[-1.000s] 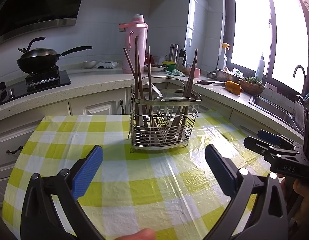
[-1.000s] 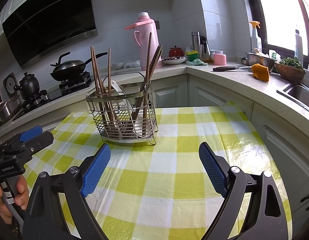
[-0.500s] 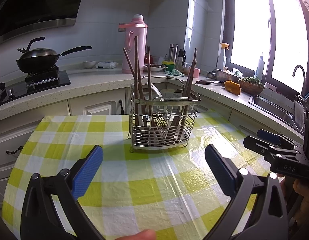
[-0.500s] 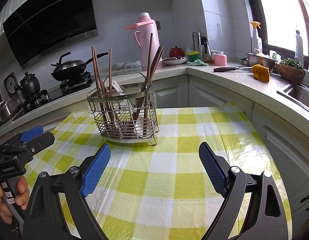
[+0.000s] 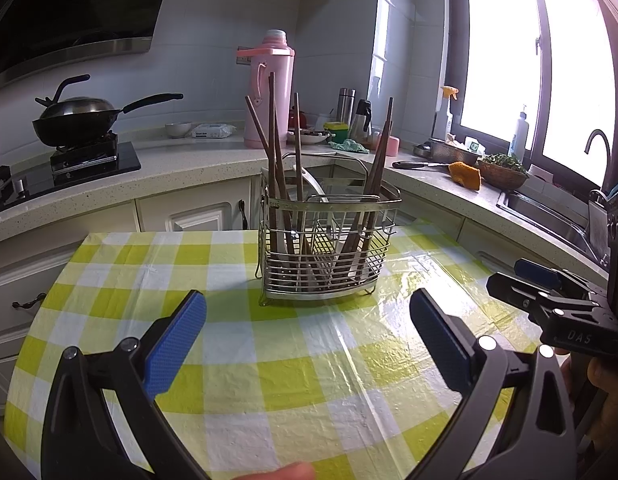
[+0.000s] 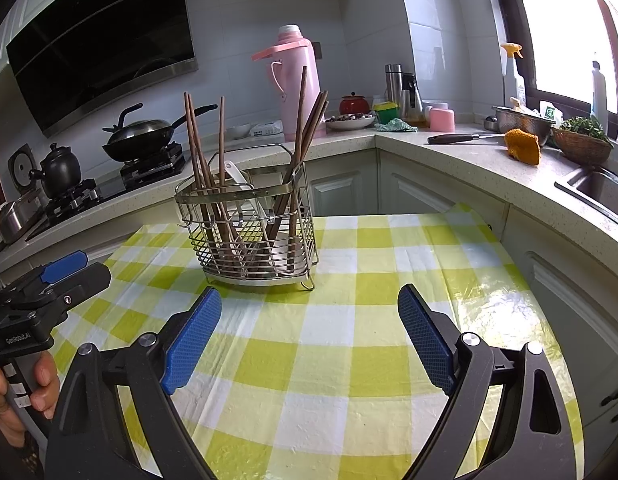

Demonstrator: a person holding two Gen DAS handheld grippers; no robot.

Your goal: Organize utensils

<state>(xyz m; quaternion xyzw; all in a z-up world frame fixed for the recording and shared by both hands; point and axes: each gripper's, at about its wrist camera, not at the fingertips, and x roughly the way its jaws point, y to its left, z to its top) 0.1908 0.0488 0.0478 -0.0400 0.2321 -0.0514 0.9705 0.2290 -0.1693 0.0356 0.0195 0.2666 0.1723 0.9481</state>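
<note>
A steel wire utensil caddy (image 5: 327,248) stands upright on the tabletop (image 5: 269,380), toward its far side, on a yellow-and-white checked cloth. Brown wooden chopsticks (image 5: 273,152) lean in its compartments, some in the left section and some in the right (image 5: 379,168), their tips rising well above the rim; a white spoon-like utensil (image 6: 245,188) rests among them. The caddy's thin wire handle arches over the top.

The left hand-held gripper (image 5: 307,344) hovers over the cloth near the caddy, its blue-padded fingers (image 5: 175,346) spread wide with nothing between them. The right hand-held gripper (image 6: 309,332) is likewise spread wide and empty, pointed at the caddy from the other side; neither touches it. A hand (image 6: 13,396) grips the left tool's handle at the edge of the right wrist view.

Behind, on the kitchen counter, stand a pink thermos (image 6: 297,80) and a black wok (image 5: 75,118) on the stove
</note>
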